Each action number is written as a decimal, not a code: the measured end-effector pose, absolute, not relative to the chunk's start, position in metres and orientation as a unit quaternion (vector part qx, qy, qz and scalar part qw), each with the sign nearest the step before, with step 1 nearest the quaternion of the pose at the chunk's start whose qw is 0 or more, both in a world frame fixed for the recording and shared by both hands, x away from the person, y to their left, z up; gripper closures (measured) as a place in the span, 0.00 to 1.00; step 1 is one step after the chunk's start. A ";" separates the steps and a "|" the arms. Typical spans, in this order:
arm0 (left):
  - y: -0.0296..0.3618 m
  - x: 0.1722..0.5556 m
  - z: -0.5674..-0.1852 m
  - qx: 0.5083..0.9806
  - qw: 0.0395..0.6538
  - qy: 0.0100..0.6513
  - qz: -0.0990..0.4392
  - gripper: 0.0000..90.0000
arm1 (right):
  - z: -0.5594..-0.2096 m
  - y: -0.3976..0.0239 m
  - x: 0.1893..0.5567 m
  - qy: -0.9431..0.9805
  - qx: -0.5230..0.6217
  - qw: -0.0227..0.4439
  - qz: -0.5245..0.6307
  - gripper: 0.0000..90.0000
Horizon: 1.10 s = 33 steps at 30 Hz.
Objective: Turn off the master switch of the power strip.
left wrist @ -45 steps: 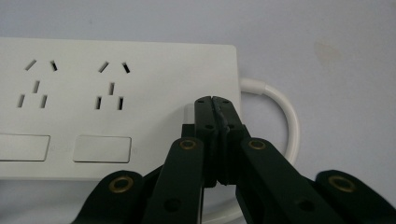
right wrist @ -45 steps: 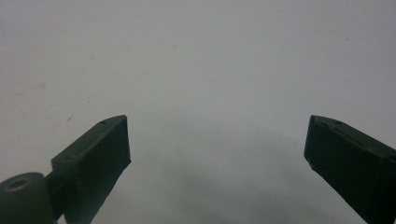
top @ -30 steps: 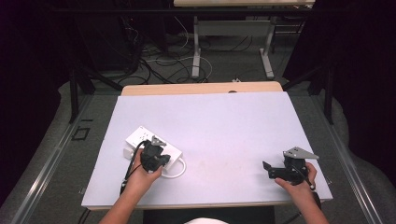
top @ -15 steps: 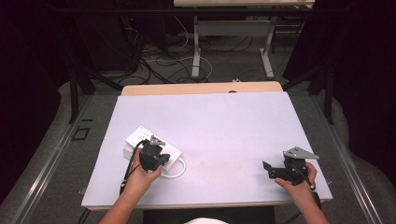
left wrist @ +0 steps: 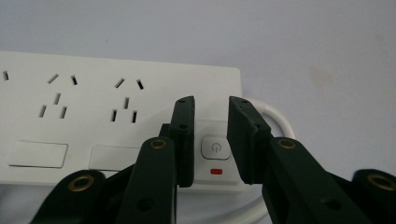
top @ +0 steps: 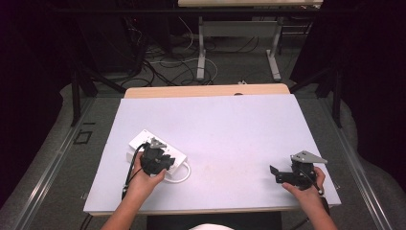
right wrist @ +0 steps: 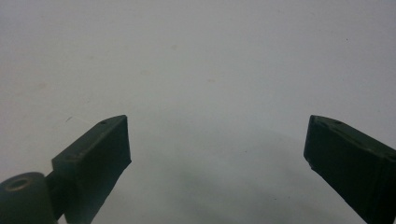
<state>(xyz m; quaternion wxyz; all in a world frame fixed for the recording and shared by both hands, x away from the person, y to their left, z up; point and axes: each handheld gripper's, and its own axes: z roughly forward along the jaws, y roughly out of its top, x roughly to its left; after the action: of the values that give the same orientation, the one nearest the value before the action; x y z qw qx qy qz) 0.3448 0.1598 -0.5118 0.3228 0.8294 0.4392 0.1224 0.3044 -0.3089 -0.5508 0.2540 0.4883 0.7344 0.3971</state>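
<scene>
Power strip [top: 158,151] lies at the counter's [top: 230,129] lower left; the left tongs [left wrist: 211,140] have just been opening, straddling its switch button [left wrist: 215,148] untouched, likely after pressing. Right tongs [right wrist: 217,154] gape, idle.

White table top [top: 230,129], bare across middle and right; faint stains near centre. Strip of wooden edge [top: 206,90] at far side. Beyond it, grey floor with tangled cables [top: 167,62] and metal desk legs [top: 201,52]. Dark surroundings left and right.
</scene>
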 end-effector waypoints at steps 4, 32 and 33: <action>0.162 0.345 -0.511 0.824 0.331 0.443 0.120 0.69 | -0.550 -0.309 0.304 0.735 0.489 0.251 0.396 0.07; 0.164 0.343 -0.509 0.809 0.350 0.449 0.144 0.15 | -0.549 -0.310 0.303 0.733 0.491 0.252 0.397 0.07; 0.164 0.343 -0.509 0.809 0.351 0.450 0.142 0.13 | -0.549 -0.311 0.304 0.734 0.488 0.253 0.399 0.07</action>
<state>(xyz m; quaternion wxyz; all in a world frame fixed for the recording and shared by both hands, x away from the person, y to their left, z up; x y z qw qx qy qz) 0.3427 0.1641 -0.5093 0.3505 0.8087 0.4505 0.1422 0.3037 -0.3107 -0.5494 0.2533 0.4880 0.7340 0.3987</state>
